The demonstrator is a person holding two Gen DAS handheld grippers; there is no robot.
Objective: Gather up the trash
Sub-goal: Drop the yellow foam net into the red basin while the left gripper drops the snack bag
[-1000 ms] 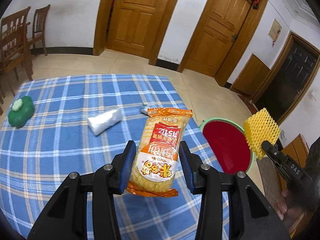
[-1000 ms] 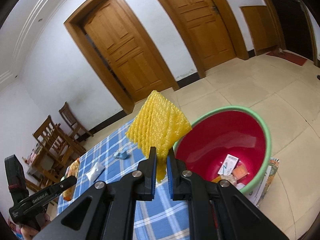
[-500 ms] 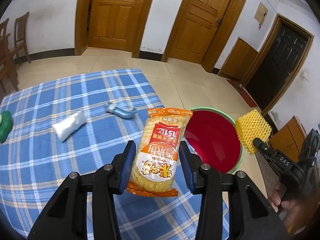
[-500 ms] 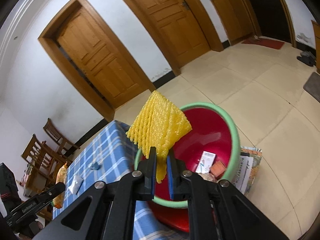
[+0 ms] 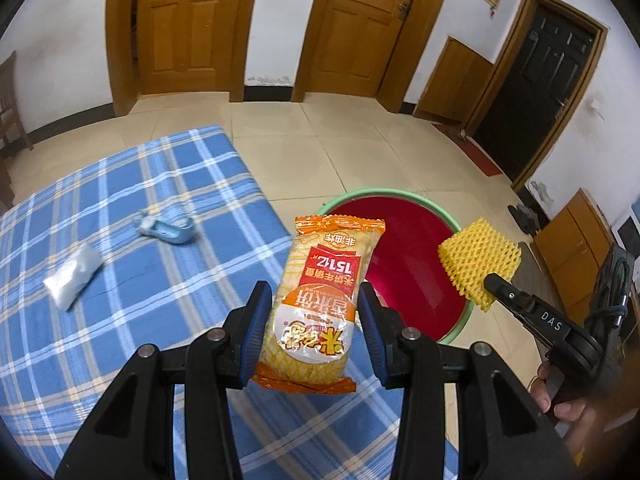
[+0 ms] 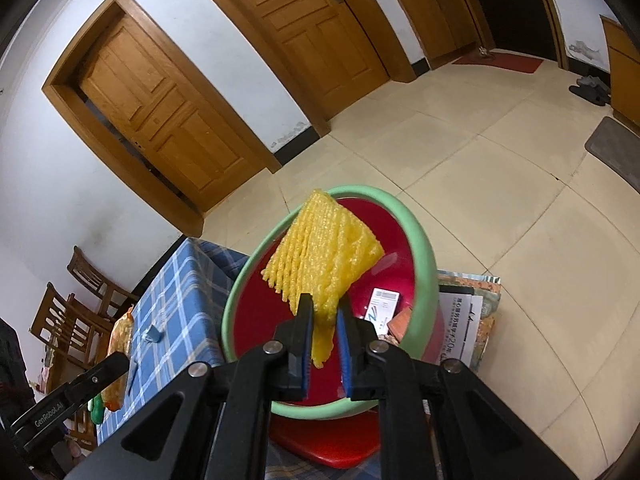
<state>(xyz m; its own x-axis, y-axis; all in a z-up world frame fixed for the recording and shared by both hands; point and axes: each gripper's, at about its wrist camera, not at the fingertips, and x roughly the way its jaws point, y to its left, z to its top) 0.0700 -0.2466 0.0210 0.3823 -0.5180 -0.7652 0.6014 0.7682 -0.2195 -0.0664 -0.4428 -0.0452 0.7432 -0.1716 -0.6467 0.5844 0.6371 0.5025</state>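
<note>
My left gripper is shut on an orange and yellow snack packet, held above the right edge of the blue plaid table. To its right my right gripper holds a yellow foam net beside the basin. In the right wrist view that gripper hangs over the red basin with a green rim. Its jaws are opening, and the foam net still stands pinched between them. The left gripper and packet show at the lower left.
A white plastic bag and a small pale blue wrapper lie on the table. Small boxes and paper sit in the basin. Printed sheets lie on the floor beside it. Chairs stand behind the table.
Both grippers moved toward the basin. The right one now hangs lower, over the basin's inside, and its jaws have parted slightly around the net. The left still grips the packet.
</note>
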